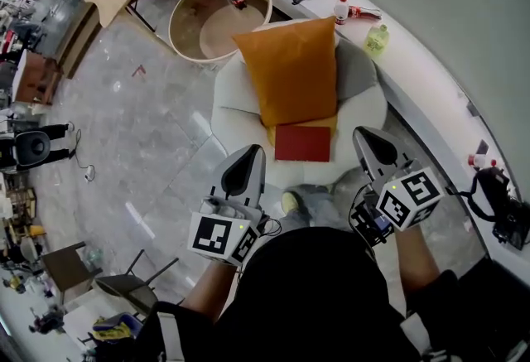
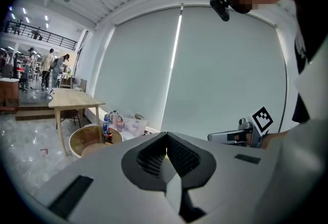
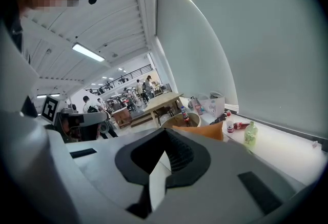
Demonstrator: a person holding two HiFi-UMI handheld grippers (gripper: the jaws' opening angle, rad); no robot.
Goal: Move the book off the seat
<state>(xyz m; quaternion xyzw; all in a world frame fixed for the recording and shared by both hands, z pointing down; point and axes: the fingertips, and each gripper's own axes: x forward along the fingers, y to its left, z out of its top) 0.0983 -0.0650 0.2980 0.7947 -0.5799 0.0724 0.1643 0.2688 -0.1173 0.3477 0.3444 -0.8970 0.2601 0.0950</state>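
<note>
1. Book (image 1: 302, 143), red and closed, lies flat on the front part of the white seat (image 1: 232, 103), right against the lower edge of an orange cushion (image 1: 294, 70) that leans on the backrest. I cannot tell whether book and cushion actually touch.
2. The left gripper (image 1: 251, 153) hangs in front of the seat, to the left of the book and clear of it. Its own view shows the jaws of the left gripper (image 2: 166, 137) pressed together with nothing between them.
3. The right gripper (image 1: 365, 137) sits at the seat's right front corner, to the right of the book and also not touching it. In its own view the right gripper (image 3: 165, 133) has its jaws closed tight and is empty.
4. Both grippers point towards the seat, with the book between their tips.
5. Behind the seat stands a round wooden tub (image 1: 186, 21) with bottles on its far rim.
6. Along the blind runs a white ledge (image 1: 431, 103) carrying a green bottle (image 1: 375, 41) and a red-capped bottle (image 1: 340, 10).
</note>
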